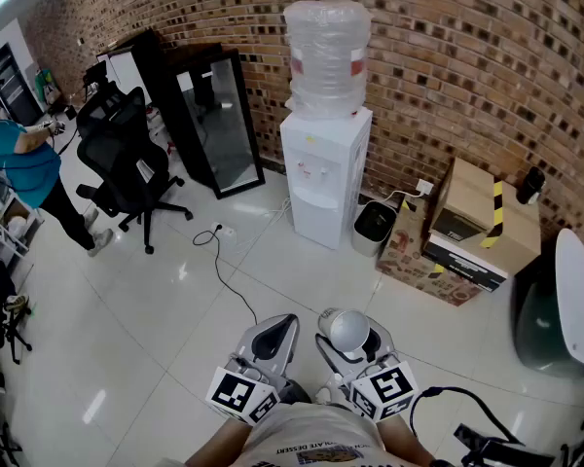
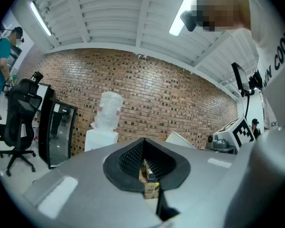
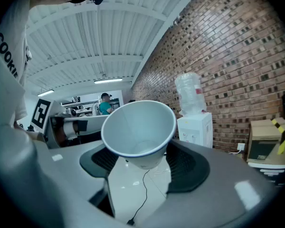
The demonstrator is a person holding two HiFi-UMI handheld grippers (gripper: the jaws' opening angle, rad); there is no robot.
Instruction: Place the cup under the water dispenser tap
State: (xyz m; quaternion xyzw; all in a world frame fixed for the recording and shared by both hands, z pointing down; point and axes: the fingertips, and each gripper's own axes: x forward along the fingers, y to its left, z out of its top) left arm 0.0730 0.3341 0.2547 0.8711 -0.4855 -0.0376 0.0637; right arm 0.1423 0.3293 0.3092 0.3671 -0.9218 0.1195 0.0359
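Note:
A white paper cup [image 1: 348,330] [image 3: 138,128] sits tilted between the jaws of my right gripper [image 1: 352,342] [image 3: 141,161], mouth toward the camera and empty; the pads press on its lower part. The white water dispenser [image 1: 324,175] [image 3: 195,126] [image 2: 101,137] with a clear bottle [image 1: 327,58] on top stands against the brick wall, well ahead of both grippers. Its taps [image 1: 309,172] face me. My left gripper [image 1: 272,342] [image 2: 145,159] is beside the right one, its jaws together and holding nothing.
A black office chair [image 1: 125,157] and a black-framed glass panel [image 1: 218,125] stand left of the dispenser. A small bin [image 1: 374,225] and cardboard boxes [image 1: 472,227] lie to its right. A cable [image 1: 224,270] runs across the white tile floor. A person in teal [image 1: 24,168] stands far left.

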